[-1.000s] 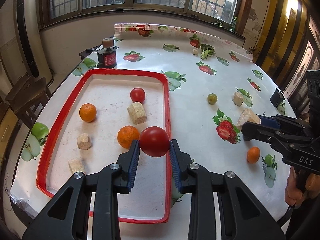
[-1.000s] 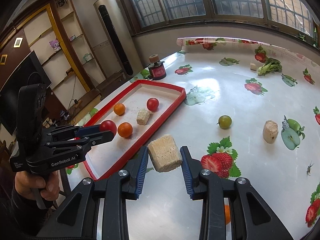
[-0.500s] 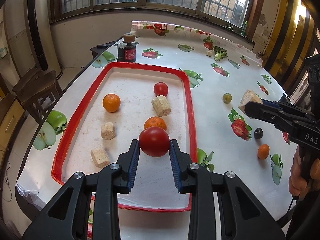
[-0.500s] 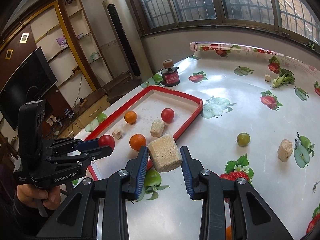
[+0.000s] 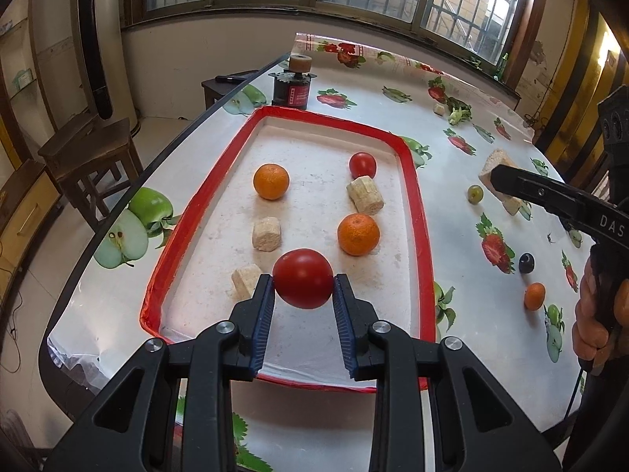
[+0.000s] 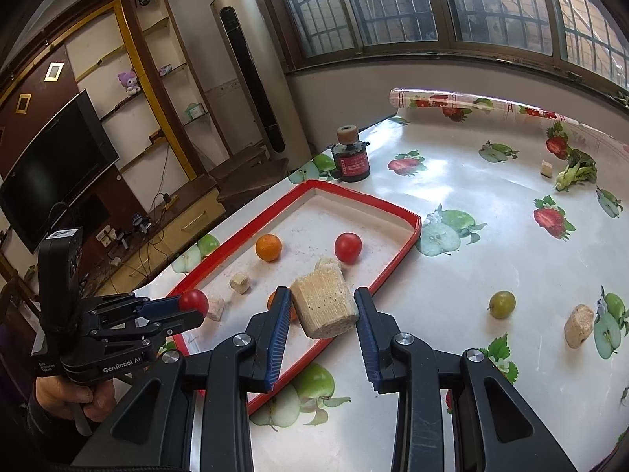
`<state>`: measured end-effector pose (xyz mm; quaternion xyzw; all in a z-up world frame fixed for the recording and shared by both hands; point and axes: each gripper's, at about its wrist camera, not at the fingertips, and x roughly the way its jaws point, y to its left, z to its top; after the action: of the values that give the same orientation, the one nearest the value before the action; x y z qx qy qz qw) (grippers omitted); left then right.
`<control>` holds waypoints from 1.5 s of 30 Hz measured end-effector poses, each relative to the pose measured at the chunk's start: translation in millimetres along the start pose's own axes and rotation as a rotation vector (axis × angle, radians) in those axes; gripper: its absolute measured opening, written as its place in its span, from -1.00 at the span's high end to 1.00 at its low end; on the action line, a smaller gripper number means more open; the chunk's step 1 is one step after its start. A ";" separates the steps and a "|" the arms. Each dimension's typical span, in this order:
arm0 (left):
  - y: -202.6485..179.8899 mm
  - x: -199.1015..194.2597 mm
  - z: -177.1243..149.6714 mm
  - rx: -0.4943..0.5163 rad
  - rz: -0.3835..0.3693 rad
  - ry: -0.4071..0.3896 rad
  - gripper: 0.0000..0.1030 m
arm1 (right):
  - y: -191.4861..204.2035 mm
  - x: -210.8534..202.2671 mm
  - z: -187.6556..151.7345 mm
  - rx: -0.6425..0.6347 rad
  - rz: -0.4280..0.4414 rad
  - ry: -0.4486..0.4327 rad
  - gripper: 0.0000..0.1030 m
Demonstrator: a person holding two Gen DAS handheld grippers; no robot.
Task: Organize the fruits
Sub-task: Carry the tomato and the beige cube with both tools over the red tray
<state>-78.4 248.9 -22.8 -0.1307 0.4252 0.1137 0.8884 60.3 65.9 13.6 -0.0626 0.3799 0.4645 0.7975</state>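
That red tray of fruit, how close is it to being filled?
Partway. The red tray already holds two oranges, a tomato and three beige chunks. The left gripper holds another tomato above it; the right gripper carries a beige chunk. Left on the table: a green fruit, a dark fruit, a small orange, more chunks.

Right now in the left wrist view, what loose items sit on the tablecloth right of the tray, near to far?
Small orange → dark round fruit → green fruit → broccoli. The beige chunk by the right gripper's arm overlaps it, so it is left out.
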 end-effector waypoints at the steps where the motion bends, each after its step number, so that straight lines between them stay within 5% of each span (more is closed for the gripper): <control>1: -0.6 0.8 -0.3 0.000 -0.003 0.002 0.46 | -0.5 2.6 1.9 0.000 0.000 0.001 0.35; 34: -15.9 26.2 -9.1 -0.006 -0.073 0.068 0.46 | -24.6 77.2 41.4 0.025 -0.061 0.049 0.35; 45: -6.8 41.8 23.5 -0.068 -0.063 0.033 0.46 | -28.1 99.4 36.3 0.023 -0.050 0.090 0.35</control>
<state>-33.6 254.0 -40.6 -0.1759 0.4313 0.0981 0.8795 130.3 135.5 -34.0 -0.0835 0.4188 0.4369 0.7917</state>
